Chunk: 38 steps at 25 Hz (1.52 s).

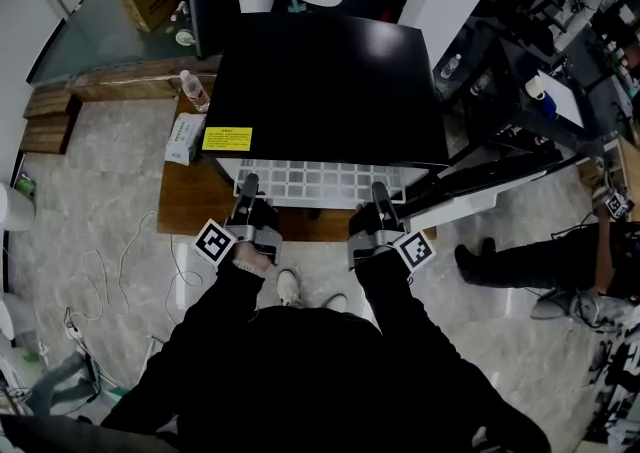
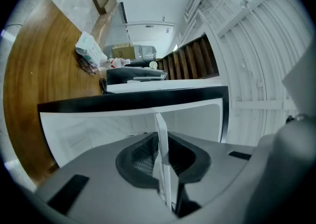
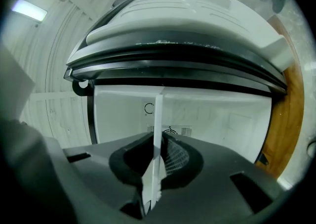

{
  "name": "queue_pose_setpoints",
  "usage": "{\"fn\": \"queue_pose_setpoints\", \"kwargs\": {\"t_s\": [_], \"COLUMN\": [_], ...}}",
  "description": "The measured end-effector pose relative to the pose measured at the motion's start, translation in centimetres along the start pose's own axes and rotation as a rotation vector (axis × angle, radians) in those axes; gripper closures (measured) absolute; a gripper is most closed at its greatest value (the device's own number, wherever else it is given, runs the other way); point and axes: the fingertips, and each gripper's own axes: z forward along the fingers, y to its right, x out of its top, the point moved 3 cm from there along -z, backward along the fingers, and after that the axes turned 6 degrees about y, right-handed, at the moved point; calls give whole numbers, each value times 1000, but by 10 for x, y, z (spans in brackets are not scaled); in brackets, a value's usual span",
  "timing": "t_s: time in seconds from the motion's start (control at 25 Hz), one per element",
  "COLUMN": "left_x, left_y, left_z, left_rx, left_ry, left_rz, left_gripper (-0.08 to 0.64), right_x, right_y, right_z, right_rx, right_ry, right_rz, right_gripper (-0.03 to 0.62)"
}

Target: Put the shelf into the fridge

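A white grid shelf (image 1: 318, 181) sticks out level from the front of a small black fridge (image 1: 330, 81); its far part is hidden under the fridge top. My left gripper (image 1: 247, 187) is shut on the shelf's near left edge and my right gripper (image 1: 381, 193) is shut on its near right edge. In the left gripper view the shelf (image 2: 163, 158) shows edge-on as a thin white plate between the jaws, with the white fridge interior (image 2: 98, 129) beyond. The right gripper view shows the same edge-on shelf (image 3: 157, 144) in front of the interior's back wall (image 3: 217, 119).
The fridge door (image 1: 470, 191) stands open to the right. The fridge rests on a low wooden platform (image 1: 195, 201) with a tissue pack (image 1: 184, 138) and a water bottle (image 1: 193, 89) on it. A seated person's legs (image 1: 530, 261) are at right. Cables (image 1: 120, 271) lie on the floor at left.
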Motion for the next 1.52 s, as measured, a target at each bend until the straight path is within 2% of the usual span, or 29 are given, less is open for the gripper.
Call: {"fn": "queue_pose_setpoints", "kwargs": {"t_s": [0.28,1.16,1.32,1.36,1.44,1.52], "left_x": [2,8,8,9,8,1], "left_y": [-1,-5,-2,-1,-1,1], "left_z": [20,55,53,51,39,23], "left_rx": [-12,-13,-21,-19,-11,-12], "left_ry": [38,52,34,31,25,5], "left_rz": [22,58,91,90,72,75], "left_gripper": [523,520,519,508,443,411], "right_x": [3,6,7,5,-2,-13], "right_y": [0,-1,-3,-5,-7,-4], "right_z": [20,57,55,53,42,25], "right_rx": [11,37,71,79,89,87], "right_ry": [46,135,82,58,4,-50], "right_rz": [9,18,-70,-101,-146,-176], "right_gripper": [561,560,543,510,447,424]}}
